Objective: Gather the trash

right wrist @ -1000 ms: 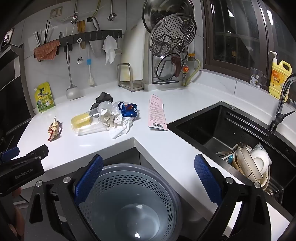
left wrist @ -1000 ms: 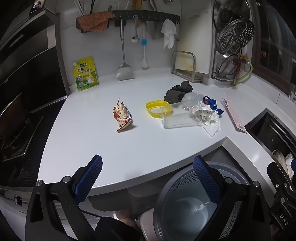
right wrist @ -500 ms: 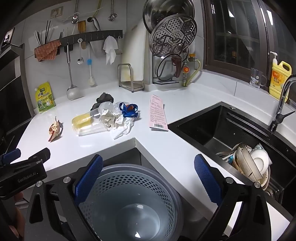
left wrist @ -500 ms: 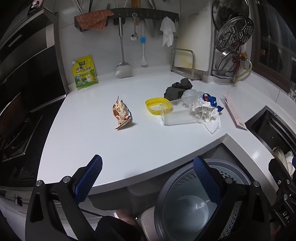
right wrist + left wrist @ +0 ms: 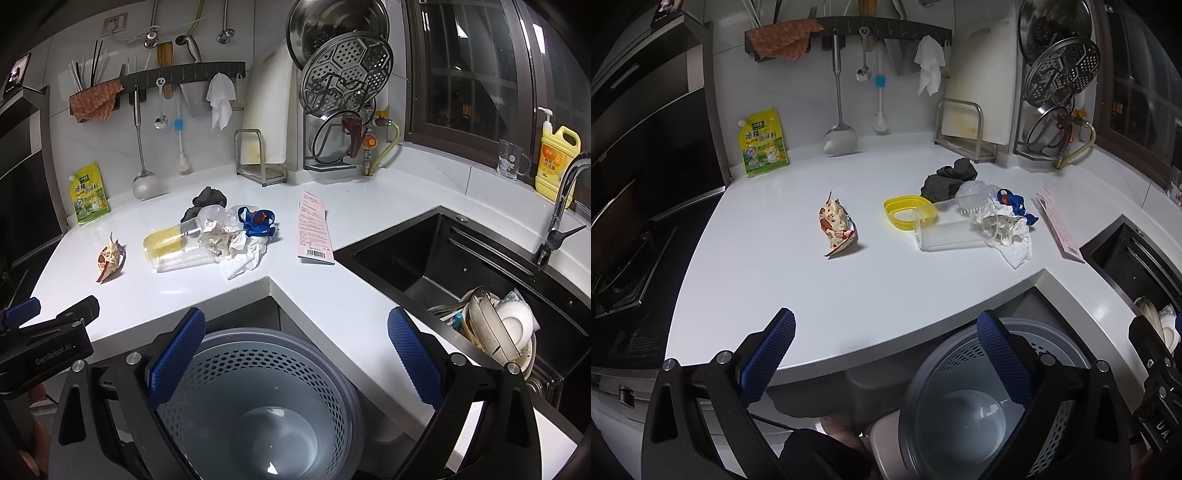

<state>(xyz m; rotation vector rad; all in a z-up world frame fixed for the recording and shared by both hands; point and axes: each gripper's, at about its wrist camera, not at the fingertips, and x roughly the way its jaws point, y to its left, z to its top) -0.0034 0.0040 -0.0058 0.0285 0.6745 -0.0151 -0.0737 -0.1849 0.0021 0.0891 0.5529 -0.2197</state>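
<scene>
A crumpled snack wrapper (image 5: 836, 229) (image 5: 110, 257) lies alone on the white counter (image 5: 775, 280). To its right lies a pile: a clear plastic cup (image 5: 945, 230) (image 5: 177, 245) on its side, a yellow lid (image 5: 905, 212), crumpled tissue (image 5: 1008, 230) (image 5: 240, 251), a blue wrapper (image 5: 1015, 201) (image 5: 258, 221) and a dark cloth (image 5: 947, 177). A pink receipt (image 5: 314, 227) lies near the sink. A grey perforated bin (image 5: 255, 402) (image 5: 982, 402) stands below the counter corner. My left gripper (image 5: 886, 358) and right gripper (image 5: 295, 354) are open and empty, held before the counter's edge.
A black sink (image 5: 461, 266) with dirty dishes (image 5: 495, 325) is at the right. A stove (image 5: 620, 251) is at the left. A yellow-green pouch (image 5: 762, 147), hanging utensils (image 5: 840, 88), a cutting board rack (image 5: 964, 125) and a steamer rack (image 5: 343, 96) line the back wall.
Both grippers have drifted slightly, so the view shifted a little. Nothing on the counter has moved and both grippers stay open.
</scene>
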